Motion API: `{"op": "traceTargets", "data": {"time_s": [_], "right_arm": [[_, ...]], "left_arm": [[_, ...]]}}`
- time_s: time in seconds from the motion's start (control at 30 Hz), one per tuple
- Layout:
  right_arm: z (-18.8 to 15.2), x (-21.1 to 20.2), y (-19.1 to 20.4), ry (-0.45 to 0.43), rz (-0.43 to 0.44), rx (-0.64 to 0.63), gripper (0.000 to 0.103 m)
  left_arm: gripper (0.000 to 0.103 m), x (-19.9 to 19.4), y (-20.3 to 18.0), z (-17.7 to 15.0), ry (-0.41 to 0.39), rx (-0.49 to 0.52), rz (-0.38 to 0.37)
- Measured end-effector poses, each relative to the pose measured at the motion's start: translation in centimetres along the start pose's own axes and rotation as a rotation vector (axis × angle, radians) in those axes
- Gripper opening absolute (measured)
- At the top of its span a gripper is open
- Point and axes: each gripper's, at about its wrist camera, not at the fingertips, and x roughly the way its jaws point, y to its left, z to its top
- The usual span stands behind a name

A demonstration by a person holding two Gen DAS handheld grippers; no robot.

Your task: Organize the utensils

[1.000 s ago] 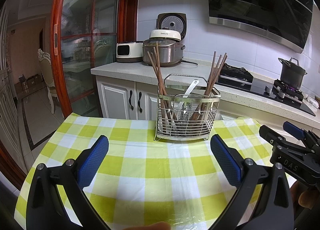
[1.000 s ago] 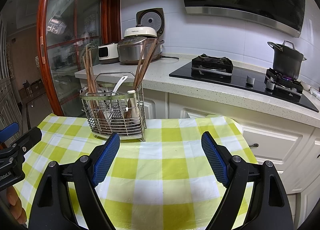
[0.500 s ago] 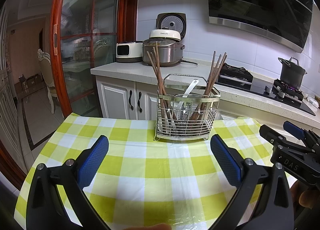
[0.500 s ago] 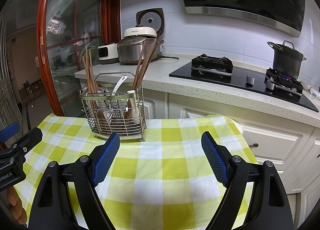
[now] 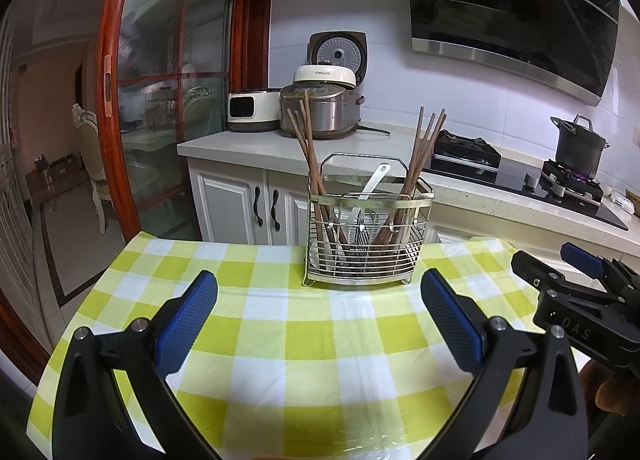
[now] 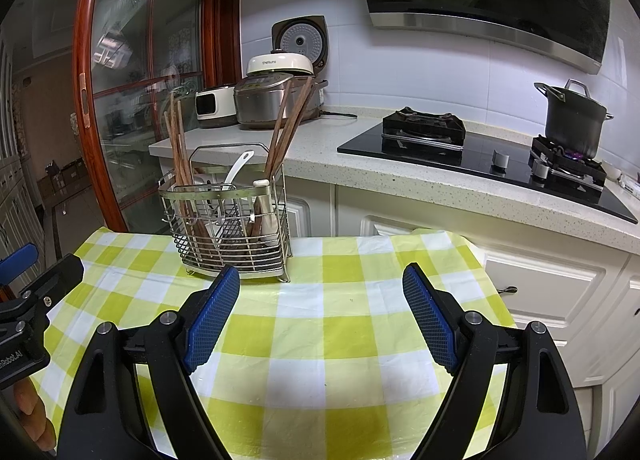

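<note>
At worktop's far edge: wire caddy (image 5: pixel 366 234), chopsticks (image 5: pixel 426 158) split left and right.
Left claw (image 5: pixel 320 314) and right claw (image 6: pixel 320 314) both agape, empty; likely best pinching one chopstick high, lifting straight.

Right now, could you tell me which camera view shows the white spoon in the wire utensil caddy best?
The right wrist view: the white spoon shows handle and shaft nearer. The left wrist view shows it smaller, partly behind the wire utensil caddy.

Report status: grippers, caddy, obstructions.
Left gripper open, empty. Right gripper open, empty. Wire caddy upright on checked tablecloth, chopsticks and white spoon inside. Path unobstructed.
</note>
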Motion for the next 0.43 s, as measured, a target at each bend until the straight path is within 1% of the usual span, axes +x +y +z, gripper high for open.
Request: {"op": "traceTargets", "data": {"time_s": [0.17, 0.23, 0.3, 0.37, 0.4, 0.43], "right_arm": [[0.0, 0.0, -0.1, 0.001, 0.001, 0.000, 0.079], [-0.1, 0.0, -0.2, 0.002, -0.001, 0.001, 0.079], [-0.2, 0.1, -0.3, 0.005, -0.002, 0.003, 0.079], [-0.3, 0.3, -0.5, 0.012, 0.000, 0.007, 0.082], [-0.4, 0.5, -0.8, 0.021, 0.006, 0.012, 0.085], [-0.4, 0.5, -0.8, 0.021, 0.006, 0.012, 0.084]], "left_arm": [[0.099, 0.0, 0.1, 0.0, 0.000, -0.009, -0.002], [0.099, 0.3, 0.4, 0.1, 0.018, -0.029, -0.015], [0.099, 0.5, 0.6, 0.0, 0.027, -0.037, -0.012], [0.099, 0.9, 1.1, -0.1, 0.045, -0.048, -0.021], [0.099, 1.2, 1.6, -0.1, 0.057, -0.055, -0.027], [0.099, 1.6, 2.4, -0.2, 0.077, -0.063, -0.024]]}}
